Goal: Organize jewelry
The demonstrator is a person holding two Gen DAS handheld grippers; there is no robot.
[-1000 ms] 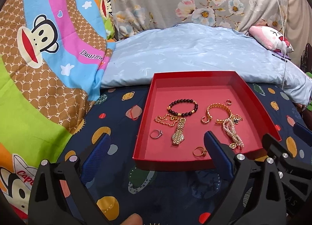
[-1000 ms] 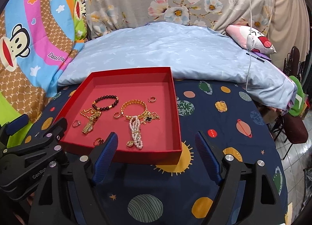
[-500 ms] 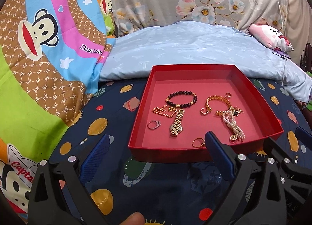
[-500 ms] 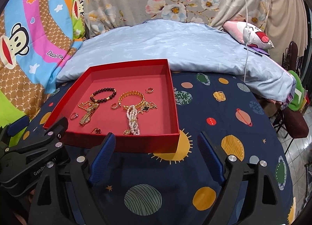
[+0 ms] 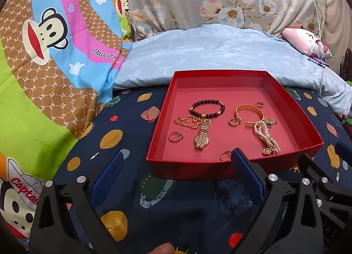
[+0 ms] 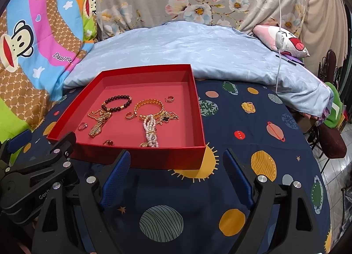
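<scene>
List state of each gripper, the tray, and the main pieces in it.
left gripper: open, empty, short of the tray
right gripper: open, empty, short of the tray
red tray: no lid, flat on the bedsheet
gold watch: lying flat, strap stretched out
black bead bracelet: closed loop, flat
pearl bracelet: bunched, overlapping the gold pieces
silver ring: loose, apart from the rest

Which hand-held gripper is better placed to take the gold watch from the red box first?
Probably the left hand-held gripper: it is open, and the gold watch lies just beyond its fingers. The right hand-held gripper faces the red box corner, away from it.
</scene>
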